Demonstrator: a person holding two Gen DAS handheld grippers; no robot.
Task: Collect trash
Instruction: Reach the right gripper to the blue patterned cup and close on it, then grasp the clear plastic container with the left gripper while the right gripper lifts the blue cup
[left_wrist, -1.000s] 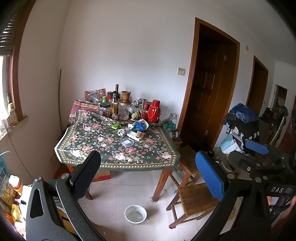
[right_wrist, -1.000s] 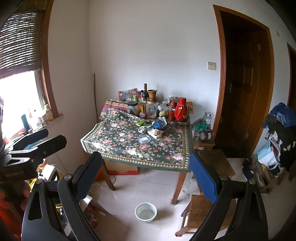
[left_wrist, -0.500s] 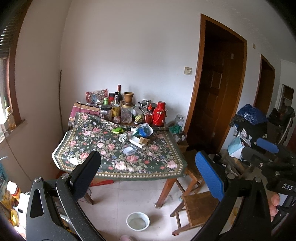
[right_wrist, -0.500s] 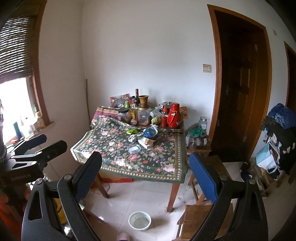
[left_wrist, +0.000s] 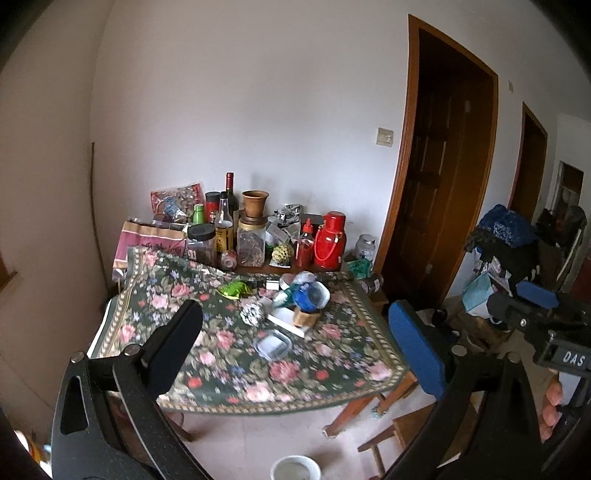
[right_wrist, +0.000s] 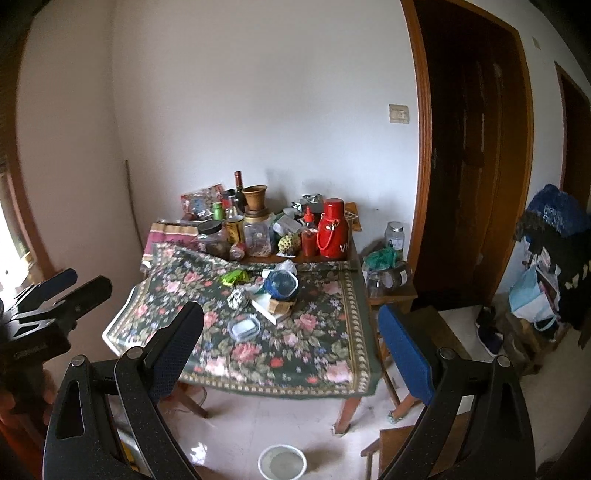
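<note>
Trash lies in a loose cluster on the floral-clothed worktop, well apart from both grippers. Going left to right across it: a crumpled green wrapper, a balled patterned scrap, a flat clear lid nearer the front edge, then a blue bag heaped on white paper and a brown box. The wrapper's long axis seems to run across the cloth, left to right; the scrap has no clear axis. The left gripper and the right gripper both have jaws spread wide, holding nothing. This looks like the approach step, with no piece yet picked; the next move likely calls for closing in and lowering one gripper over a single piece.
</note>
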